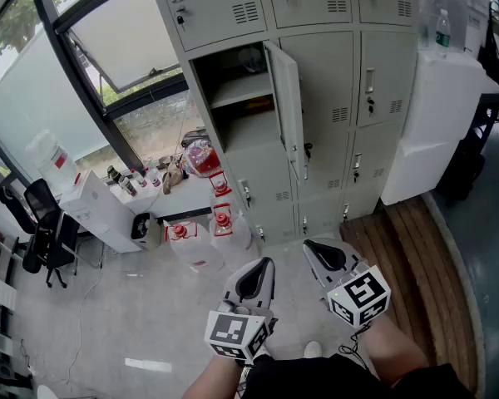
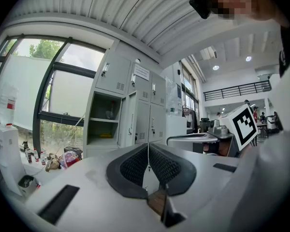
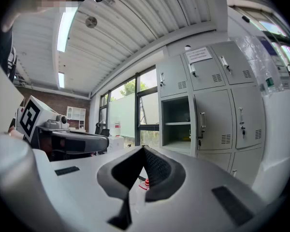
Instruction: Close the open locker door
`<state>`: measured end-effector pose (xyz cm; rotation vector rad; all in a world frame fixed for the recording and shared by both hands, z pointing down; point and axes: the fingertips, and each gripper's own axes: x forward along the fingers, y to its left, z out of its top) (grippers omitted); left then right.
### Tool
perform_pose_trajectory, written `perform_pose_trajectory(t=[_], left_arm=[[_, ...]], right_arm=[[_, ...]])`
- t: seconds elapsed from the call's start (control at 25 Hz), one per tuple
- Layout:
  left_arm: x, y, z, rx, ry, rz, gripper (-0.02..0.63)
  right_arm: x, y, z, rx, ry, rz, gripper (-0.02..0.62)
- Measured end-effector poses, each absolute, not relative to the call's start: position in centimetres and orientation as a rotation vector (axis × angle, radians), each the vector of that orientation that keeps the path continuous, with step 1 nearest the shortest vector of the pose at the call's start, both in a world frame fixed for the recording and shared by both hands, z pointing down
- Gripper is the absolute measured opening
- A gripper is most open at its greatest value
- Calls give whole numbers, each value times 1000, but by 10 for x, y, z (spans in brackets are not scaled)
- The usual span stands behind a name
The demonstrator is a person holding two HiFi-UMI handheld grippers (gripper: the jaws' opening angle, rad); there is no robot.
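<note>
A bank of grey lockers stands ahead of me. One middle compartment is open, with a shelf inside, and its door swings out toward me on the right side of the opening. The open compartment also shows in the left gripper view and in the right gripper view. My left gripper and right gripper are held low in front of me, well short of the lockers. Both point at the lockers, shut and with nothing in them.
Water jugs with red caps stand on the floor left of the lockers. A low white table carries a red bag and small bottles. A white box and an office chair are at far left. A tall white cabinet stands right.
</note>
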<state>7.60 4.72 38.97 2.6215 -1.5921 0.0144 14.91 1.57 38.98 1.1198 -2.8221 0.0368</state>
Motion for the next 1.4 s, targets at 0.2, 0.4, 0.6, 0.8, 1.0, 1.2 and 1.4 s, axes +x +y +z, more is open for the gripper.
perform_pose_trajectory(t=[0.2,0.4,0.6,0.8,1.0,1.2,1.4], left_arm=[[74,49,387,2620,-1592,12,21],[67,48,385,2617,-1599,8,21],[58,45,386,2613,-1597,14,21],[40,41,386,2590,-1607,4,21],[17,34,386,2588,-1618,7,21],[-5,24,387,2579,-1614,1,21],[-29,13,385,2581,-1609,-10,21]], right_arm=[[148,17,387,1125,-2823,40,52],[143,17,380,1141,-2876,69,52],[133,14,380,1131,-2885,90,52],[116,9,381,1113,-2886,97,52],[95,2,382,1102,-2884,107,52],[73,-7,382,1095,-2874,111,52],[50,-18,379,1098,-2861,105,52]])
